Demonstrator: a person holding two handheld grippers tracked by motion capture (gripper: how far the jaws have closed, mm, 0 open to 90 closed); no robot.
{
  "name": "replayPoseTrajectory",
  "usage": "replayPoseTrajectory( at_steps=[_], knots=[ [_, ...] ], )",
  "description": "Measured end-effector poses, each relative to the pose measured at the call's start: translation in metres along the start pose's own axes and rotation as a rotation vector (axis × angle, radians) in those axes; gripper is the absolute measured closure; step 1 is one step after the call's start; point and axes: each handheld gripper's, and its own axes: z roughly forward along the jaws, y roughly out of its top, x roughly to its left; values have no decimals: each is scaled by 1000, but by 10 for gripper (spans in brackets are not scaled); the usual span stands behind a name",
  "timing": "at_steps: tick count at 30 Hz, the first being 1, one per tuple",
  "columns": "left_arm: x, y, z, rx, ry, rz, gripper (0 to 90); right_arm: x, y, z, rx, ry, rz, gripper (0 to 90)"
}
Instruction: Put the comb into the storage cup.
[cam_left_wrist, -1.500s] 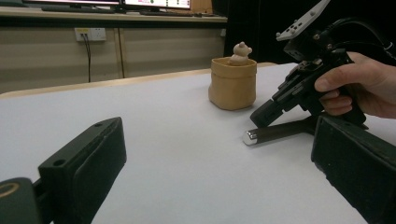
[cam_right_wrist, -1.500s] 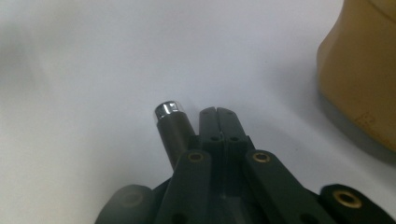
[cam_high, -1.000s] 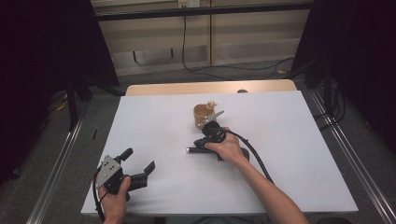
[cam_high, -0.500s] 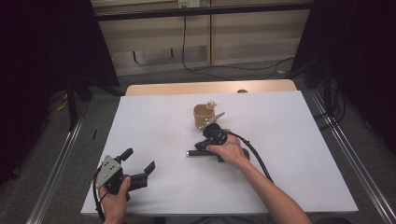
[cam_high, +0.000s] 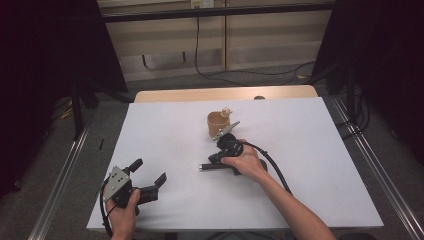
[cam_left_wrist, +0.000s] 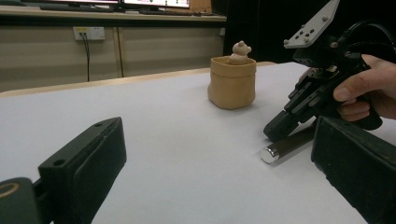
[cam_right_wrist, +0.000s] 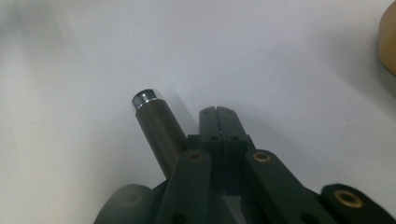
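White matte table (cam_high: 310, 165), flat rectangle, pale wood strip along the far edge. Tan pot (cam_high: 218, 125), squat and round with a rolled rim, sits far of centre with a small tan bear figure (cam_high: 226, 111) poking out of the top. Dark cylinder (cam_high: 210, 166), smooth with a shiny chrome end cap, lies flat at mid-table pointing left. Right gripper (cam_right_wrist: 223, 122) is angled down over it, jaws fully closed together on nothing; the cylinder lies just beside the jaws on their left, under the linkage. Right hand (cam_high: 247, 162) is wrapped around the handle. Left gripper (cam_high: 149, 177) rests at the near-left corner, jaws spread wide, empty, aimed right toward the cylinder.
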Motion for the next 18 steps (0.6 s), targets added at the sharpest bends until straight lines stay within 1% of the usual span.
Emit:
replayPoseTrajectory(
  at_steps=[1,4,6,7,8,9,10,11,13,14,16,17,18],
  knots=[
    [0,0,0,3,0,2,35,-1,0,0,-6,3,6,883],
    [0,0,0,0,-2,0,34,-2,0,0,-17,0,3,868],
    [0,0,0,3,-2,6,34,-3,0,0,-36,-16,-4,827],
    [1,0,0,2,-1,6,34,-4,0,-1,-42,-14,-3,808],
    [0,0,0,0,0,0,34,-4,0,-1,-42,-14,-3,808],
    [1,0,-1,1,-2,1,34,-6,1,-4,-53,-29,5,767],
    [0,0,0,-1,-2,-2,34,-7,1,-5,-61,-34,7,746],
    [0,0,-1,1,-3,3,34,-7,1,-5,-61,-34,7,746],
    [0,0,-1,1,-4,5,34,-8,0,-9,-84,-33,6,705],
    [0,0,-1,3,-5,6,34,-8,0,-11,-99,-37,1,678],
    [0,0,0,3,-4,2,34,-9,-3,-13,-129,-49,-1,564],
    [-1,0,0,4,-4,0,34,-10,-4,-14,-124,-53,6,446],
    [-1,0,1,4,-5,1,34,-10,-4,-14,-124,-53,6,446]
  ],
)
